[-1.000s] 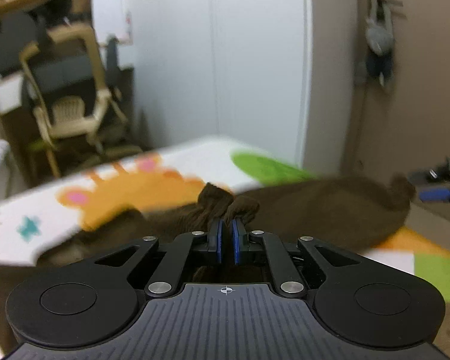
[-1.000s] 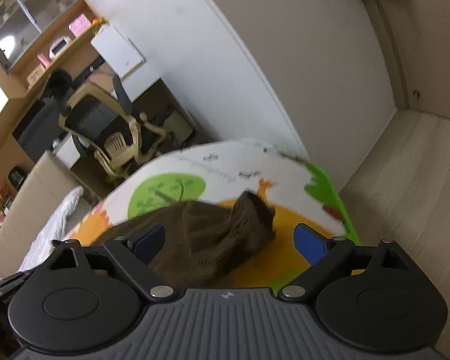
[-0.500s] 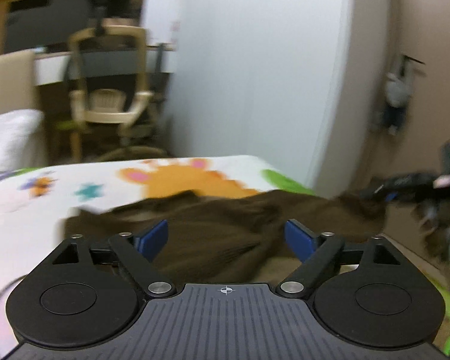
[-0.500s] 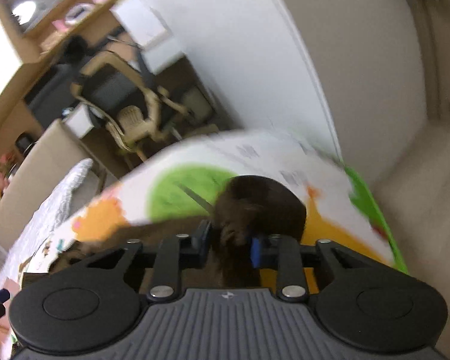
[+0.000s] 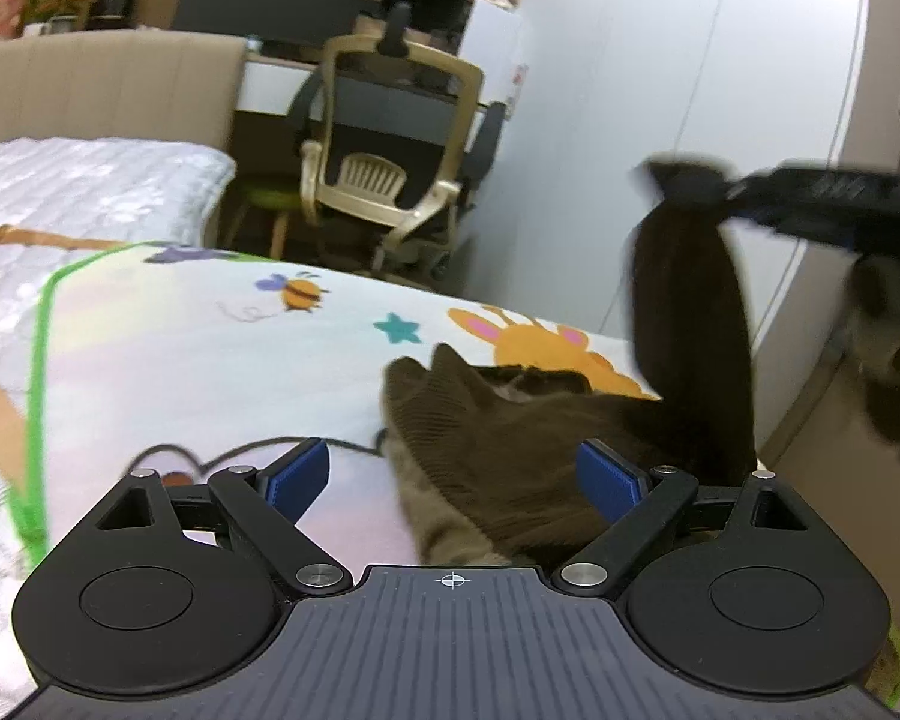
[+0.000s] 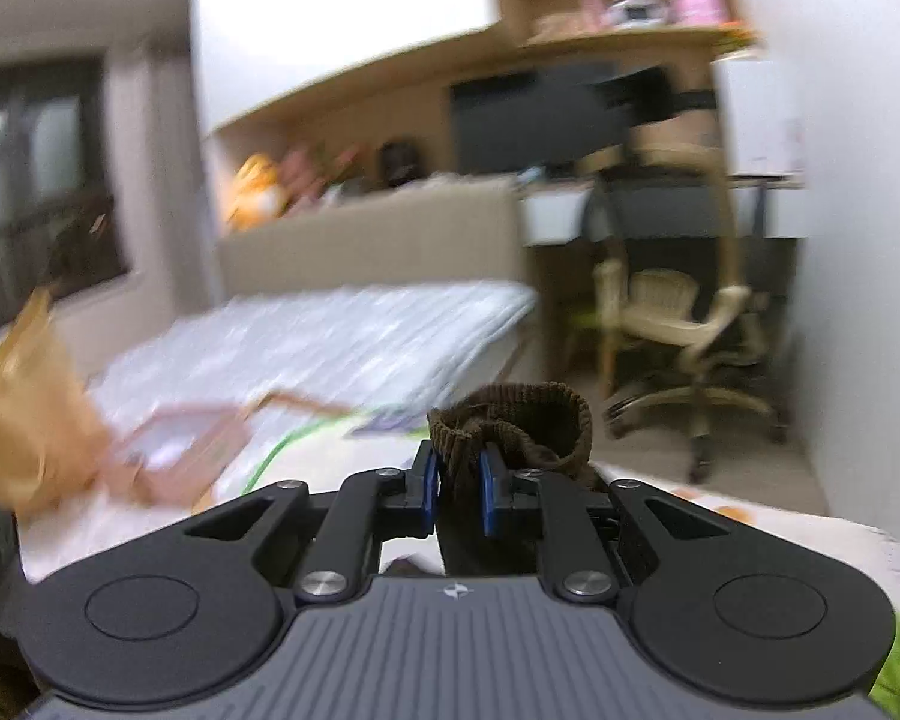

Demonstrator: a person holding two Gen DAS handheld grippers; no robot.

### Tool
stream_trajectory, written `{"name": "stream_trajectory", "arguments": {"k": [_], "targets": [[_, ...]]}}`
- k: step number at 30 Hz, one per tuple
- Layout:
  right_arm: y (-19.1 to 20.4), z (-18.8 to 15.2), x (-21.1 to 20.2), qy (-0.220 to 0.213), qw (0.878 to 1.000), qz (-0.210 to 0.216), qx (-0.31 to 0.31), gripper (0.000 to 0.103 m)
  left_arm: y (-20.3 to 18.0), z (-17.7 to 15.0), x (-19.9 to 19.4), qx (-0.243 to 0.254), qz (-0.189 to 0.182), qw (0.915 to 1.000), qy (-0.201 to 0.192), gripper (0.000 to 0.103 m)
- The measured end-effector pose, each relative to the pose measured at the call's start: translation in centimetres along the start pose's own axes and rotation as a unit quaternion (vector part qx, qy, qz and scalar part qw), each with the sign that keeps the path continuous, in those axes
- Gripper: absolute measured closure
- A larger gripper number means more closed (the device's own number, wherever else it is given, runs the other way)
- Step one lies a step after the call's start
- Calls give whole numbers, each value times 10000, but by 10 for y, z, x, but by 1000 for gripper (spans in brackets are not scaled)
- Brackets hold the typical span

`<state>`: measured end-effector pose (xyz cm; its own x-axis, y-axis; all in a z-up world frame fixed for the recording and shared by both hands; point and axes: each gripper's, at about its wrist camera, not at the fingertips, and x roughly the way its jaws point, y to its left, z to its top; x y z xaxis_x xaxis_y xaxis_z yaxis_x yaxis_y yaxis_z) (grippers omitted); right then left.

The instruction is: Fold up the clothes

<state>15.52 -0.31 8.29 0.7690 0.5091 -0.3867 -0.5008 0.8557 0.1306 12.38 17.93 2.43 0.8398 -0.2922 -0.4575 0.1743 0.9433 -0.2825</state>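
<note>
cartoon play mat [image 5: 210, 348] under brown garment [image 5: 510, 438], cuffed end up (hanging lengthwise) in closing right jaws, left jaws opening, empty

Bare play mat [image 5: 168, 360] left, brown garment [image 5: 510, 456] heaped right, office chair [image 5: 384, 180] beyond

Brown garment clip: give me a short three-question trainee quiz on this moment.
1. True or false: the right hand-held gripper has the brown garment pinched between its pads.
2. The garment's lower part lies on: A) the office chair B) the cartoon-print mat C) bare floor.
3. Fill in: the left hand-held gripper grips ____.

Key: 1 true, a ribbed cuff bunches above the pads. 2 B. 3 nothing; its jaws stand wide and are opening, with cloth lying between them unpressed.
</note>
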Motion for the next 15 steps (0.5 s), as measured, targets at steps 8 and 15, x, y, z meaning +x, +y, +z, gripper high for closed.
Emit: {"name": "stream_trajectory", "arguments": {"k": [8, 15], "targets": [[42, -3, 25, 204, 9952, 859, -434, 43, 8, 5, 0, -199, -166, 9996, 82, 9], [-30, -7, -30, -238, 9995, -149, -124, 39, -28, 12, 38, -103, -536, 9980, 325, 9]]}}
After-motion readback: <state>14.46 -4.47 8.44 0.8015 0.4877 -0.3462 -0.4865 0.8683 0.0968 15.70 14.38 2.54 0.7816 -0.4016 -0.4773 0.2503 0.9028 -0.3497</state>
